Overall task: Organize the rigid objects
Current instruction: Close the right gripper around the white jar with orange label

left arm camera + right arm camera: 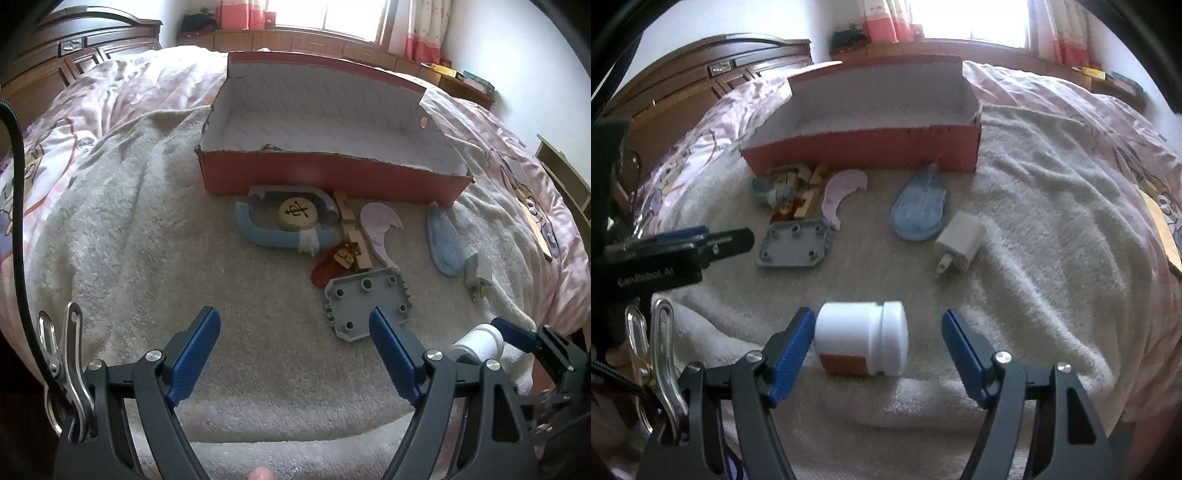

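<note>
An open red cardboard box [332, 181] [871, 147] stands on a cream towel on the bed. In front of it lie a blue U-shaped piece with a wooden chess disc [298, 213], wooden blocks [354, 236], a pink curved piece [380, 232] [838, 195], a blue oval piece [445, 240] [919, 206], a white charger plug [478, 273] [960, 243] and a grey plate with holes [365, 302] [794, 247]. My left gripper [295, 354] is open, its right finger over the grey plate's near edge. My right gripper [879, 350] is open around a white jar [864, 338] lying on its side.
The towel [147, 240] covers a pink patterned quilt [74, 122]. A dark wooden headboard [74, 48] is at the left, low cabinets under a window at the back. The left gripper's body [672, 254] shows at the left of the right wrist view.
</note>
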### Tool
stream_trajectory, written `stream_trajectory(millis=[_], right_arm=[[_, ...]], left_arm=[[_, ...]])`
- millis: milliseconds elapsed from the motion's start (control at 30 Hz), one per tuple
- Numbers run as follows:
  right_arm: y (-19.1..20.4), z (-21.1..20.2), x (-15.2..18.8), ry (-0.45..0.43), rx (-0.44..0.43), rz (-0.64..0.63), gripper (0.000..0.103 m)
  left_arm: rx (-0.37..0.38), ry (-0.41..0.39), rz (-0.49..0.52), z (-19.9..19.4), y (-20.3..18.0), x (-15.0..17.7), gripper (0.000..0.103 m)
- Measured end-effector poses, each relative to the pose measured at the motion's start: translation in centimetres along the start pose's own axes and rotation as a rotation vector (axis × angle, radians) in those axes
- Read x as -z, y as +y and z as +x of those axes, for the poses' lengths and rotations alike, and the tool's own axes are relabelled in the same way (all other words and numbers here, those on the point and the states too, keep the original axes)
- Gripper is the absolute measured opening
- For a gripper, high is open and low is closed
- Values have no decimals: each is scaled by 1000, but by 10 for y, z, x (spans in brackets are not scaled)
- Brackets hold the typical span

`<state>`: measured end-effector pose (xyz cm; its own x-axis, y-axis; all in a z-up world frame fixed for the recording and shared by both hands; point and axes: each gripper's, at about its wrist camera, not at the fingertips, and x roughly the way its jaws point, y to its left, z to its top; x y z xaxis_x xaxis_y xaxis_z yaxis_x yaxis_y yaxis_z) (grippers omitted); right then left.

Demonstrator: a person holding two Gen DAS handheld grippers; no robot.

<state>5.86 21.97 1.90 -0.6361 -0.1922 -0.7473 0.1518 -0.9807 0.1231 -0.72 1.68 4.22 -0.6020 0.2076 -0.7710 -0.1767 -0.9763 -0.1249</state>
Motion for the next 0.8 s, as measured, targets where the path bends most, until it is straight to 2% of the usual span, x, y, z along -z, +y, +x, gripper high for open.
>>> stream_trajectory(millis=[167, 433, 633, 800], right_arm=[[3, 7, 6, 20, -1, -11, 73], [2, 8, 10, 4, -1, -14, 49], [-1, 4, 9, -15, -7, 1, 49], [-15, -2, 7, -39, 27, 35, 49]], left_arm=[[8, 8, -3, 3, 0, 1, 84], [15, 15, -1, 4, -3, 3, 85], [23, 19, 6, 4, -8, 4, 84], [50, 20, 0, 4, -13, 3, 84]])
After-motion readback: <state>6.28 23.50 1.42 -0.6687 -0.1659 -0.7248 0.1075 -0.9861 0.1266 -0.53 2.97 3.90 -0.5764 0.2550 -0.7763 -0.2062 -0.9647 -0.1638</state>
